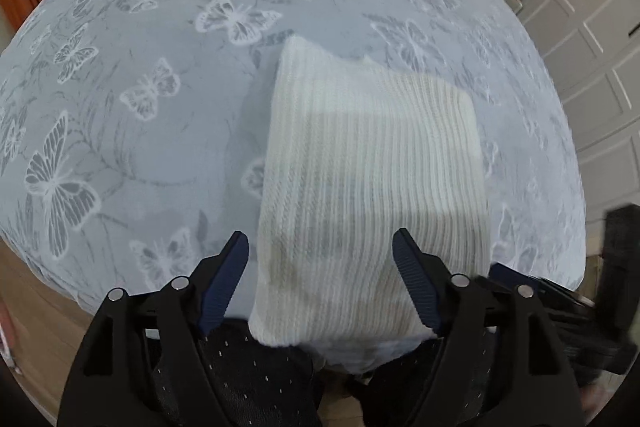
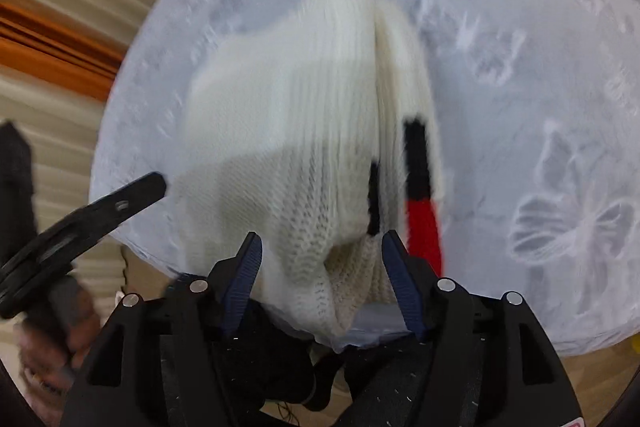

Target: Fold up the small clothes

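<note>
White ribbed sweater point(image 1: 372, 163) on butterfly-print bedsheet point(image 1: 140, 87); no writing legible.

No readable text, labels, brands or numbers in either view; red mark at right-wrist frame corner illegible.

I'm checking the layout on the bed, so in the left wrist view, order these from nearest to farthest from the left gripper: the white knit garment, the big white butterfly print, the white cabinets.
1. White knit garment: right in front of the left gripper, its near edge between the open jaws.
2. Big white butterfly print: on the bedspread just past the garment's far corner.
3. White cabinets: off the bed, far right.
</note>
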